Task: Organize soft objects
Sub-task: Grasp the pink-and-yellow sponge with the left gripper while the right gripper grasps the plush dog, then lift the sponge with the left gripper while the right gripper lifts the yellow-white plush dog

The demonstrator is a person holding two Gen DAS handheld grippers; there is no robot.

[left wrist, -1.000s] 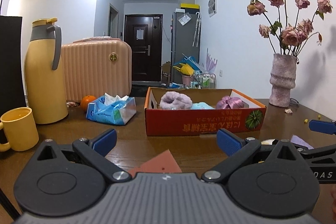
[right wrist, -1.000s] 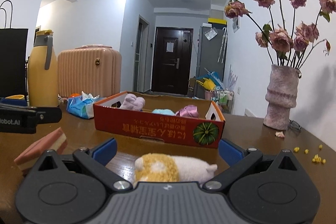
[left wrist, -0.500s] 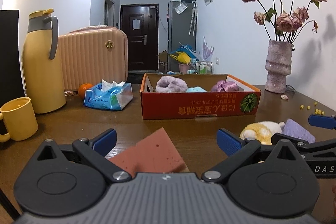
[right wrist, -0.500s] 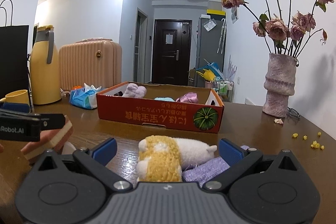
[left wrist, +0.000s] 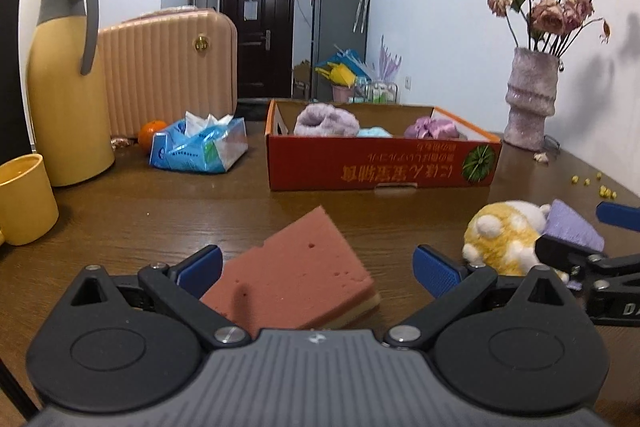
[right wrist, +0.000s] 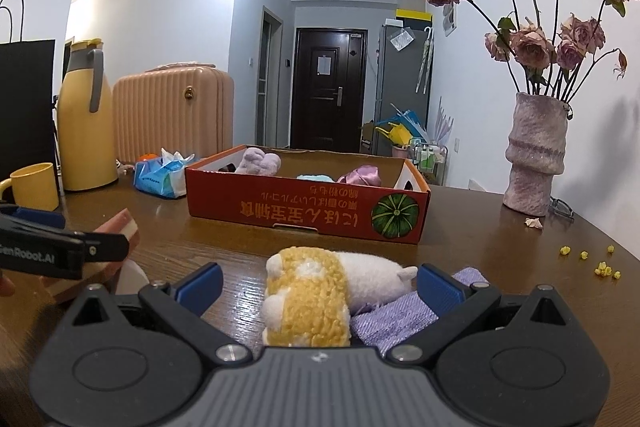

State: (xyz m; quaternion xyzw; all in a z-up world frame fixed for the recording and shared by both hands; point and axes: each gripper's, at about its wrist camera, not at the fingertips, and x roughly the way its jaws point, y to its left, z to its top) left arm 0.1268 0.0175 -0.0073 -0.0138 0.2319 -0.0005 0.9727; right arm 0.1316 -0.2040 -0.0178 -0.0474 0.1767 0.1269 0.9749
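Pickup step, judged: both tongs spread wide, nothing gripped. Pink sponge (left wrist: pixel 296 275) lies between left tongs (left wrist: pixel 318 265); plush toy (right wrist: pixel 316 301) between right tongs (right wrist: pixel 320 285), on worktop (left wrist: pixel 180 211). Next: clench, carry forward into red box (right wrist: pixel 304 215).

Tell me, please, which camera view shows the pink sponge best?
The left wrist view: the pink sponge lies whole on the table, between the open fingers of the left hand-held gripper. In the right wrist view only one end of it peeks out at the left edge, behind that gripper.
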